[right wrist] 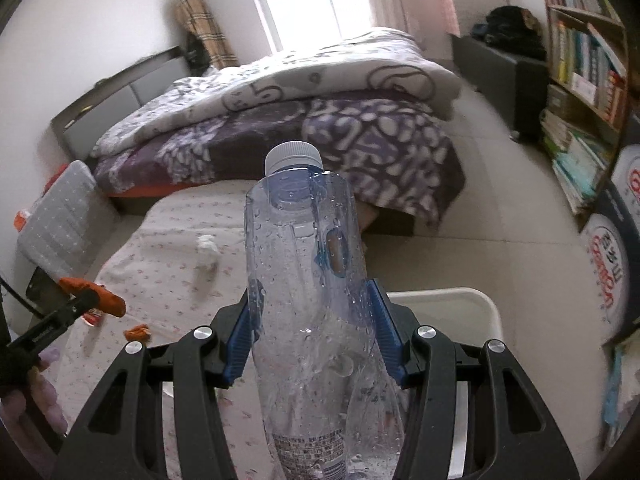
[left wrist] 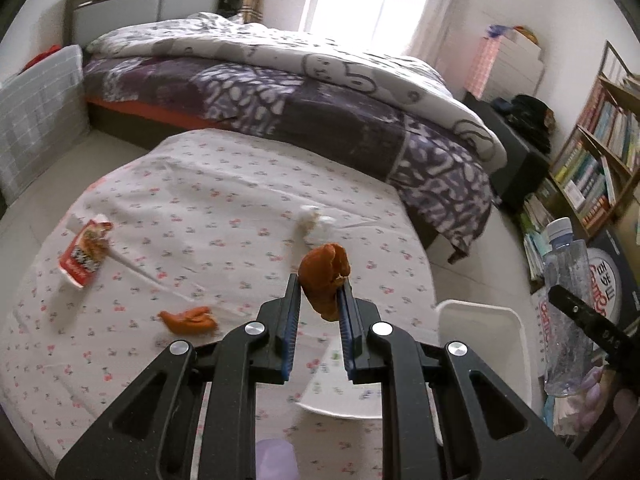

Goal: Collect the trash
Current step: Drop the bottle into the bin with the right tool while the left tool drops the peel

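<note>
My left gripper (left wrist: 319,286) is shut on a piece of orange peel (left wrist: 325,276) and holds it above the floral-cloth table (left wrist: 208,184); it also shows in the right wrist view (right wrist: 94,298). A second orange peel (left wrist: 188,320) lies on the cloth at front left, a red snack wrapper (left wrist: 86,254) at far left, and a crumpled white tissue (left wrist: 314,222) mid-table. My right gripper (right wrist: 312,312) is shut on a clear empty plastic bottle (right wrist: 308,272), held upright over a white bin (right wrist: 476,300). The bottle also shows at the right edge of the left view (left wrist: 568,304).
The white bin (left wrist: 480,320) stands at the table's right side. A bed with a purple quilt (left wrist: 320,92) lies behind. A bookshelf (left wrist: 592,160) and a printed box (right wrist: 612,264) stand right. A grey checked bag (left wrist: 36,120) sits at left.
</note>
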`<state>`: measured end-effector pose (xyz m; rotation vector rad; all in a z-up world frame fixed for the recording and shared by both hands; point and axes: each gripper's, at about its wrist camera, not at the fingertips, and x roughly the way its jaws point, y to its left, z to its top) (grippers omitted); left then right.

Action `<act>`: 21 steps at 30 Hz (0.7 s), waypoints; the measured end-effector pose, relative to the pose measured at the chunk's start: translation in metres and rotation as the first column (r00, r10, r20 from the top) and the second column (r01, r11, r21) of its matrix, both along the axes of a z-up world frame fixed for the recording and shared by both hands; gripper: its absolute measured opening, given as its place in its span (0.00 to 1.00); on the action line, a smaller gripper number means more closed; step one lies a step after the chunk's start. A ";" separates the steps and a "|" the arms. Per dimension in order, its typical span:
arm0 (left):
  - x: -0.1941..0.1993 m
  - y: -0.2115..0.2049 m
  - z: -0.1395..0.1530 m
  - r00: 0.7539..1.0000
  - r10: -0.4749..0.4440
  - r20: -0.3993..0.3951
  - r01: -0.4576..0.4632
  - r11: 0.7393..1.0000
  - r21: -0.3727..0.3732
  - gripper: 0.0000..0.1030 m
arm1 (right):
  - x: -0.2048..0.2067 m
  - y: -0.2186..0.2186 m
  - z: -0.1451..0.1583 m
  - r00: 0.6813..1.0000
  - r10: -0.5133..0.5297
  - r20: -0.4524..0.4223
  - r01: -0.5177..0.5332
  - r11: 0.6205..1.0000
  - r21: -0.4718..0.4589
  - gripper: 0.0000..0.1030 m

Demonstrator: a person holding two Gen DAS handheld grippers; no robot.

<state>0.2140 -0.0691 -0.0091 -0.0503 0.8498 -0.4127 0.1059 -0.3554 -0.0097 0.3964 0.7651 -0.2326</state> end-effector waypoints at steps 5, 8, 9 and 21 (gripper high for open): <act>-0.010 -0.031 -0.002 0.998 -0.063 0.003 0.063 0.998 0.013 0.17 | -0.016 -0.020 -0.006 0.999 -0.042 -0.023 0.042 0.999 0.008 0.52; -0.018 -0.051 -0.003 0.995 -0.104 0.006 0.104 0.994 0.020 0.17 | -0.024 -0.030 -0.007 0.997 -0.066 -0.026 0.067 0.998 0.015 0.53; -0.020 -0.056 -0.003 0.994 -0.113 0.006 0.113 0.993 0.021 0.17 | -0.025 -0.032 -0.007 0.997 -0.074 -0.025 0.075 0.997 0.017 0.53; -0.050 -0.125 -0.017 0.965 -0.263 -0.019 0.263 0.964 0.046 0.17 | -0.054 -0.075 0.006 0.967 -0.251 0.045 0.252 0.968 -0.005 0.80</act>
